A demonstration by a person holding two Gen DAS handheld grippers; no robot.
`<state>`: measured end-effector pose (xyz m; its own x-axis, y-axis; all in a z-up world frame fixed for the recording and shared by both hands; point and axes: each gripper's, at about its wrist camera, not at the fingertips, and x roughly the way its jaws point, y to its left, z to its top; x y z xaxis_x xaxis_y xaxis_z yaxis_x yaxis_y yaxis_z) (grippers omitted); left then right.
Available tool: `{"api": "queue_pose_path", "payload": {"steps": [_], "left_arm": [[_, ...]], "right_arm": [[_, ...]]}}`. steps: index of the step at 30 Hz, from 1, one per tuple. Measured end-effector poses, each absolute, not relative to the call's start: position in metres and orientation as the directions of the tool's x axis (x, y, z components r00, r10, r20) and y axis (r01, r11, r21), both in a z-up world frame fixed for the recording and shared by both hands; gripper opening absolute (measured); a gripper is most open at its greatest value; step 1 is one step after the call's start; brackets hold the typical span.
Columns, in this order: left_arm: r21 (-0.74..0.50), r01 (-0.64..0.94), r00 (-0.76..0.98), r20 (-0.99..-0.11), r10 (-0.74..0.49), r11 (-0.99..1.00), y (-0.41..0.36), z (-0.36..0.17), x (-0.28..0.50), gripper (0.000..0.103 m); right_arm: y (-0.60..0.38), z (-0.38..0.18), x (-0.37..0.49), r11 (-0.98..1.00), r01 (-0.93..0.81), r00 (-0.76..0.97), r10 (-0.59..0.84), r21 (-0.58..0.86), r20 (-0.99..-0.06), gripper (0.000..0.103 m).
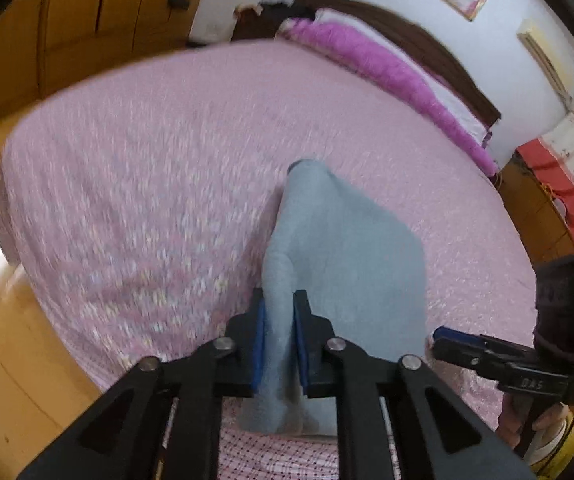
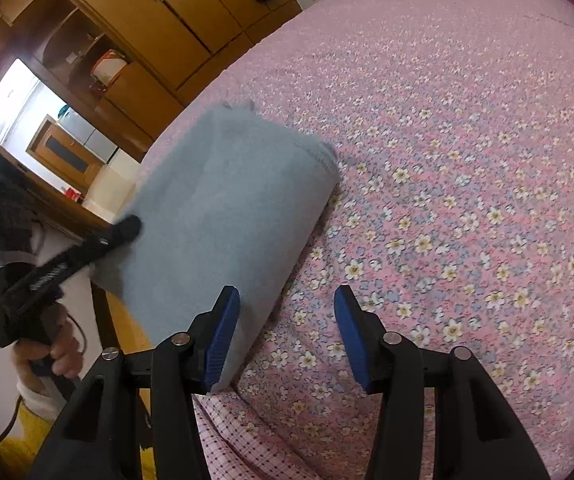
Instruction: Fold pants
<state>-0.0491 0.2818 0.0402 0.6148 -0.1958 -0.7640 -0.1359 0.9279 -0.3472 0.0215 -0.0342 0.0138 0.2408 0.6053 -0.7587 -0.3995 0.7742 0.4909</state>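
Pants pinched in left gripper, lifted over the bed.
Right gripper, jaws spread beside the pants, should probably clamp the loose edge before both lay the fold flat.

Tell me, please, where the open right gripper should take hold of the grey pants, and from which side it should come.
The right gripper is open; the left gripper pinches one near corner of the grey pants. I would grip the other near corner, coming from the near side, level with the bed. That hem is lifted off the sheet beside the right gripper's left finger, so the jaws can probably straddle it.
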Motion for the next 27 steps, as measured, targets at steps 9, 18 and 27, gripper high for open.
{"api": "queue_pose_path", "payload": {"steps": [9, 18, 27], "left_arm": [[-0.401, -0.178, 0.604, -0.765, -0.222, 0.899, 0.302, 0.026, -0.042, 0.045], [-0.398, -0.173, 0.572, -0.785, -0.237, 0.901, 0.304, 0.015, -0.028, 0.055], [-0.307, -0.139, 0.547, -0.816, -0.186, 0.941, 0.291, 0.007, -0.012, 0.066]], "right_arm": [[-0.017, 0.004, 0.027, 0.751, -0.372, 0.191, 0.638, 0.546, -0.746, 0.046], [0.011, -0.003, 0.038, 0.758, -0.369, 0.199, 0.629, 0.537, -0.751, 0.052], [0.026, -0.015, 0.034, 0.711, -0.441, 0.204, 0.673, 0.547, -0.711, 0.075]]}}
